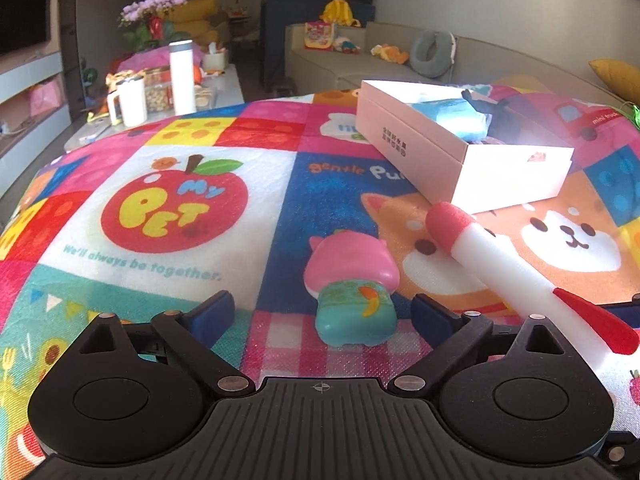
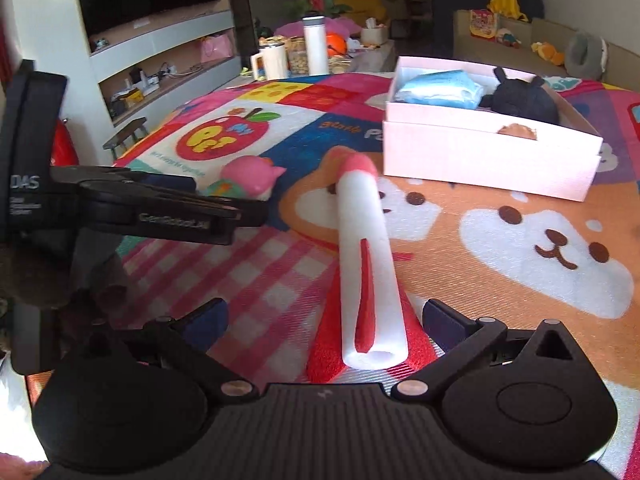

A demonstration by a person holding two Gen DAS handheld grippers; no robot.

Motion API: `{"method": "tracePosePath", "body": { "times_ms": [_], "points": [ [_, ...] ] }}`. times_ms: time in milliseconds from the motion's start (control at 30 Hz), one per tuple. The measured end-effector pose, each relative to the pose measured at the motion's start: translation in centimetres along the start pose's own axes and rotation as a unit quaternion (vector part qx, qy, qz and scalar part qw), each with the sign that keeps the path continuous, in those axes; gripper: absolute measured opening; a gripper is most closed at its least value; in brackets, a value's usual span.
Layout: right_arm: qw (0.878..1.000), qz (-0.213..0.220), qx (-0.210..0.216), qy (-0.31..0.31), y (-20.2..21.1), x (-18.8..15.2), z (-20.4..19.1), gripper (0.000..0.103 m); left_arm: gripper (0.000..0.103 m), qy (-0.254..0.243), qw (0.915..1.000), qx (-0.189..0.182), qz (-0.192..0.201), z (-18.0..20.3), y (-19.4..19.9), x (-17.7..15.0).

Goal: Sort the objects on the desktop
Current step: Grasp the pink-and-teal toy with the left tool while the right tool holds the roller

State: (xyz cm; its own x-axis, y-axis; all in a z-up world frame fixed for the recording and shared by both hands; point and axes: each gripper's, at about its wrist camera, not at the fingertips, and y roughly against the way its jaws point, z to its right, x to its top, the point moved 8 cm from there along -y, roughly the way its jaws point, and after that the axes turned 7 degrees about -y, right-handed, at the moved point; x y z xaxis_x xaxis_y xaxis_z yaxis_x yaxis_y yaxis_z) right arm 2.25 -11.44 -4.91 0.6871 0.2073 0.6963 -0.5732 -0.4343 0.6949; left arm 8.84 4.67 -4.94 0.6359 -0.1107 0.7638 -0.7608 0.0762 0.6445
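A pink and teal squishy toy (image 1: 351, 292) lies on the colourful mat (image 1: 160, 200) between the wide-open jaws of my left gripper (image 1: 324, 312). It also shows in the right wrist view (image 2: 246, 182), just beyond the left gripper's body. A white foam rocket with a red tip and red fins (image 2: 366, 264) lies between the open jaws of my right gripper (image 2: 324, 318), nose pointing away. It also shows in the left wrist view (image 1: 516, 268). A pink open box (image 2: 488, 152) stands beyond, holding a blue pack (image 2: 440, 90) and a black plush (image 2: 524, 98).
The box also shows in the left wrist view (image 1: 460, 152), at the mat's far right. A low table with a white bottle (image 1: 181, 78) and a mug (image 1: 130, 100) stands behind the mat. A grey sofa (image 1: 380, 60) runs along the back wall.
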Motion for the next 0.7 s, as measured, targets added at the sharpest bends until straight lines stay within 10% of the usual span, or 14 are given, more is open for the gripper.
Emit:
{"method": "tracePosePath", "body": {
  "times_ms": [200,367,700],
  "points": [
    [0.997,0.043,-0.057,-0.001,1.2,1.3,1.5,0.101,0.103,0.003,1.0000,0.001,-0.003,0.0,-0.1,-0.2],
    [0.998,0.025,-0.056,-0.022,0.3,2.6,2.6,0.064,0.103,-0.019,0.9996,0.017,-0.011,0.6,-0.2,-0.3],
    [0.998,-0.006,-0.051,-0.042,-2.7,3.9,2.4,0.029,0.103,-0.017,0.9996,0.017,-0.010,0.5,-0.2,-0.4]
  ]
}}
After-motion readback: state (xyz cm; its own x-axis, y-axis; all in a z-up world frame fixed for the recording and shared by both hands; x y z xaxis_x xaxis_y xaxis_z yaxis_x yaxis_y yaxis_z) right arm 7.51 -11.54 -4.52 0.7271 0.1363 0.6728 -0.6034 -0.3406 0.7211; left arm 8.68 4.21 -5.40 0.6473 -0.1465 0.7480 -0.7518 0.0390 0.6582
